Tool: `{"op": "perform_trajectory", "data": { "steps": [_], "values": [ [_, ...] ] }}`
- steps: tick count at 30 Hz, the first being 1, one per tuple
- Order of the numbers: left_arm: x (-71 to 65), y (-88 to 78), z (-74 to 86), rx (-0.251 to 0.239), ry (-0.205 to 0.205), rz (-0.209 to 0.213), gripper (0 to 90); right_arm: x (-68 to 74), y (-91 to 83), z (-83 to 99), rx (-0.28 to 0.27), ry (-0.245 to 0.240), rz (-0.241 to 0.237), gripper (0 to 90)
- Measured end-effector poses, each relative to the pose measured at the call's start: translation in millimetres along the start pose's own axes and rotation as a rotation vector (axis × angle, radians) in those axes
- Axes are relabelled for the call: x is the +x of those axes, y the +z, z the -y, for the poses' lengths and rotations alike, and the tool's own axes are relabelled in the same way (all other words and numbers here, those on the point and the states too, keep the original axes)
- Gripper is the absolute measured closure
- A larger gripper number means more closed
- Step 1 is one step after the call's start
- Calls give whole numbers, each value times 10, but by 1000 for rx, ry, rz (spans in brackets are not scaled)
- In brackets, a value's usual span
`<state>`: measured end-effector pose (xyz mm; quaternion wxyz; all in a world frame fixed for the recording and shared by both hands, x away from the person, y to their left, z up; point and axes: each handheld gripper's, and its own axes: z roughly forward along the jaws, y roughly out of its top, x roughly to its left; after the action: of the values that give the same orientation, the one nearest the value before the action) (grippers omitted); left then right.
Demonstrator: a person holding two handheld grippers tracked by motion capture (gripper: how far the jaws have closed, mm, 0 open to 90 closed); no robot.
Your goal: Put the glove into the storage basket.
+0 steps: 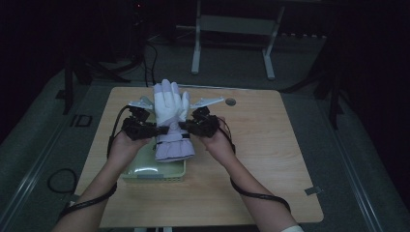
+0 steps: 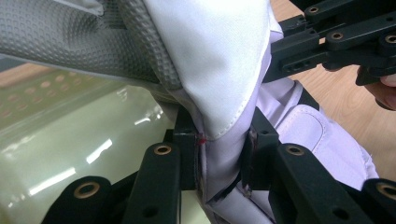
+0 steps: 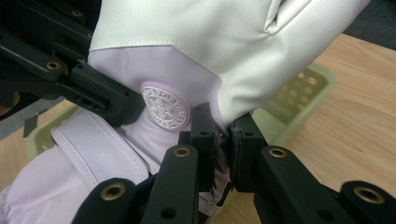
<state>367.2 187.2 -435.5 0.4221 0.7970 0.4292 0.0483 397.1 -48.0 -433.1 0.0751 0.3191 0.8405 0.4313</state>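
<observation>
A white and lilac padded glove [image 1: 170, 121] is held up above the table, fingers pointing away and cuff toward the person. My left gripper [image 1: 157, 129] is shut on the glove's left edge at the wrist, its jaws pinching the lilac fabric [image 2: 223, 163]. My right gripper [image 1: 183, 126] is shut on the opposite edge; its jaws clamp the fabric [image 3: 224, 140] just beside a round embossed badge [image 3: 164, 106]. In each gripper view the other gripper's black jaws show beyond the glove. The cuff hangs over a pale green basket [image 1: 153, 171].
The pale green perforated basket [image 2: 56, 126] sits on the wooden table [image 1: 270, 145] under the glove, near the front left. A small round grommet [image 1: 230, 102] marks the table's far edge. Dark floor and a white frame [image 1: 232, 29] lie beyond.
</observation>
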Motion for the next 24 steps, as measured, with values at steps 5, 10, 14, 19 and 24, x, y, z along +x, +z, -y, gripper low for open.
{"op": "perform_trajectory", "data": {
  "steps": [5,10,14,19,24],
  "values": [
    [139,-53,66,22,7,16,720,89,143,-11,10,1,-14,822],
    [257,-66,167,48,39,42,720,181,242,49,15,-7,-14,822],
    [343,-18,266,74,41,57,720,238,352,136,44,-23,-17,823],
    [457,78,371,77,21,75,720,240,477,188,77,-14,-14,823],
    [541,196,459,98,6,86,717,257,607,235,129,-11,28,822]
  ]
}}
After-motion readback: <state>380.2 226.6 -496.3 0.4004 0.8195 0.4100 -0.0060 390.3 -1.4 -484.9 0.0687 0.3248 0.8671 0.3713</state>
